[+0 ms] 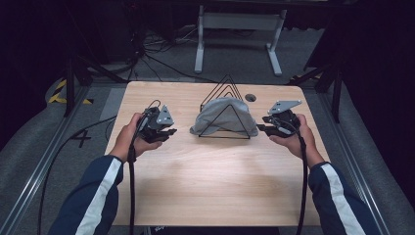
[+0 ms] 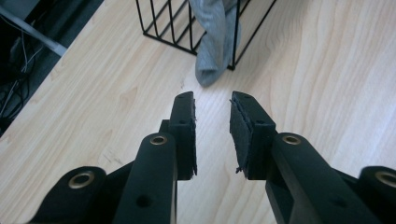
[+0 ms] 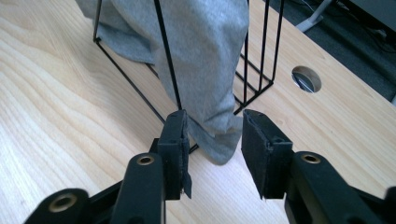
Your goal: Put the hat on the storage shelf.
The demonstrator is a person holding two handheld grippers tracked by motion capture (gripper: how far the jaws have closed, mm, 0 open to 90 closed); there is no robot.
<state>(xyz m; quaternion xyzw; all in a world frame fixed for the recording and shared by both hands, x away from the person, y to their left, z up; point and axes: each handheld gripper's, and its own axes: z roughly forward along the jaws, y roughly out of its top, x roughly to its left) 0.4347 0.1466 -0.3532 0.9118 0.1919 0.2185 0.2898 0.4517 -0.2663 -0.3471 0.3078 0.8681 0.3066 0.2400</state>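
Grey soft cloth (image 1: 223, 116) hangs draped over a black triangular wire rack (image 1: 225, 108) near the far middle of the pale wooden counter (image 1: 205, 181), its ends drooping to the surface on both sides. At the left, the left gripper (image 1: 169, 132) sits in the person's left hand (image 1: 131, 137), apart from the cloth, its black fingers (image 2: 184, 130) released with bare counter between them. At the right, the right gripper (image 1: 260, 128) points at the cloth's drooping end, its fingers (image 3: 173, 149) released with that end just ahead of the gap, unpinched.
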